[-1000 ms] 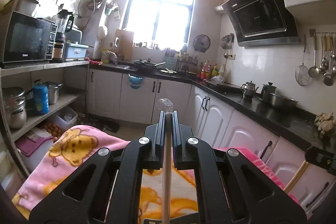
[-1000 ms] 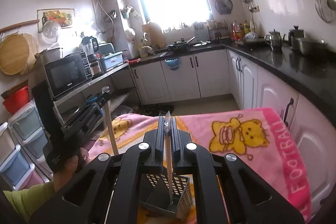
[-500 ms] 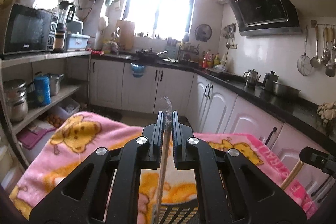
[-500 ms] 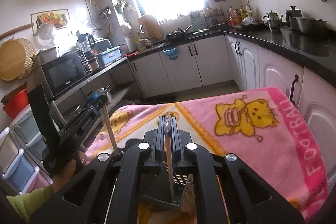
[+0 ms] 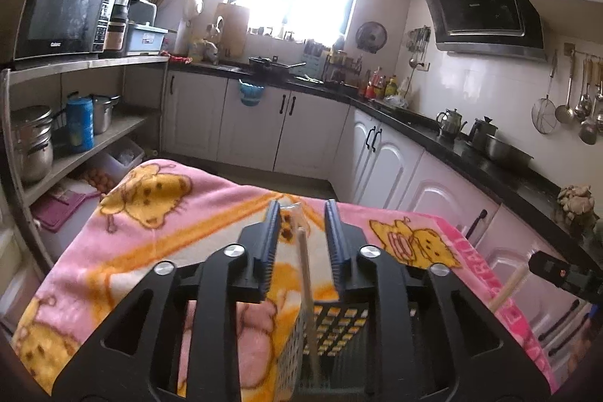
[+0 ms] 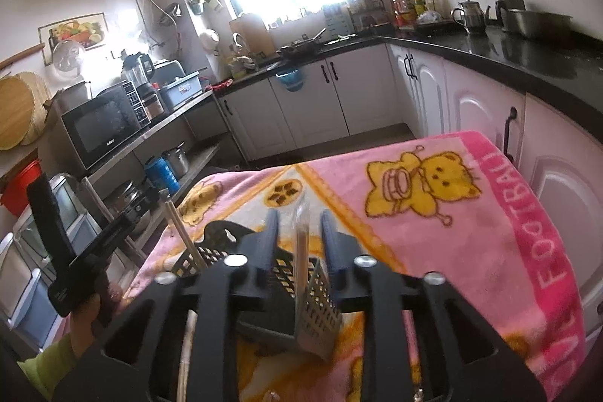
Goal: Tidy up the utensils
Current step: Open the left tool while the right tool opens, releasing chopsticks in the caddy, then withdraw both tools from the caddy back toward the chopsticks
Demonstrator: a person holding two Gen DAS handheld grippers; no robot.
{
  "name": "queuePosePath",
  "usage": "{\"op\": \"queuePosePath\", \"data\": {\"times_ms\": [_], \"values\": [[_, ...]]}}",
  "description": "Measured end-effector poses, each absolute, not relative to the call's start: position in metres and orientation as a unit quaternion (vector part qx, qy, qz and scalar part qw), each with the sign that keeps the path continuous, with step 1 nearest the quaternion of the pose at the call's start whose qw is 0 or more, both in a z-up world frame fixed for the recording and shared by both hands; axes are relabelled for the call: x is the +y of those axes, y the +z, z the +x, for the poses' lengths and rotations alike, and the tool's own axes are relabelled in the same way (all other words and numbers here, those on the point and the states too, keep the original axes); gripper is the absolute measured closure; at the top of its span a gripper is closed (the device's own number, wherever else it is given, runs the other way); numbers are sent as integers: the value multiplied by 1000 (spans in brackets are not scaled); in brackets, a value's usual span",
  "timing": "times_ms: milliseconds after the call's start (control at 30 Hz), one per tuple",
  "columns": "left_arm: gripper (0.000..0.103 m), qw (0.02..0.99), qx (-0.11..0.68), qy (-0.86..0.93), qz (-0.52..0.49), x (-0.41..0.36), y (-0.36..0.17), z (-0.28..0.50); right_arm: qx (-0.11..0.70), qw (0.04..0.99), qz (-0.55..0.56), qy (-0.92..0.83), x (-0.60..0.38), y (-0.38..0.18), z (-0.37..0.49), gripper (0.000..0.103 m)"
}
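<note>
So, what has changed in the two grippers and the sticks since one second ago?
Both grippers opened. The left gripper let go of its pale wooden stick, and the right gripper let go of its brown wrapped stick; both sticks now stand loose in the black perforated plastic basket. The pink bear-print blanket stayed in place.

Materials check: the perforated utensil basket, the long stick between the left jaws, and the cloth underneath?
Utensil basket: looks like moulded plastic, matte, dark with a pale grid-holed wall.
Stick: pale beige, matte, slim and straight; probably wood or bamboo, though blur leaves it open.
Blanket: fuzzy pink fleece-like fabric with printed bears.
</note>
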State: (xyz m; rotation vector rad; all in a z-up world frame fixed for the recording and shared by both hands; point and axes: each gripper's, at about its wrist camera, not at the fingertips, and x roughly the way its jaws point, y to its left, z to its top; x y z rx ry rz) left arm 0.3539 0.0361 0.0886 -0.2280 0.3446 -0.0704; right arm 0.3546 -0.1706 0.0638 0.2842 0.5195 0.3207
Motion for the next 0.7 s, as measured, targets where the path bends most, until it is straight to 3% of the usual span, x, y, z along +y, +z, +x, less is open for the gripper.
{"op": "queuePosePath", "data": {"times_ms": [133, 400, 700], "values": [[74, 976, 183, -38, -115, 39, 84, 342, 264, 942, 138, 155, -173, 60, 349, 66], [59, 968, 210, -60, -126, 43, 78, 321, 280, 940, 123, 148, -170, 52, 335, 61], [31, 957, 243, -74, -137, 46, 72, 293, 283, 942, 103, 146, -166, 47, 315, 54]]}}
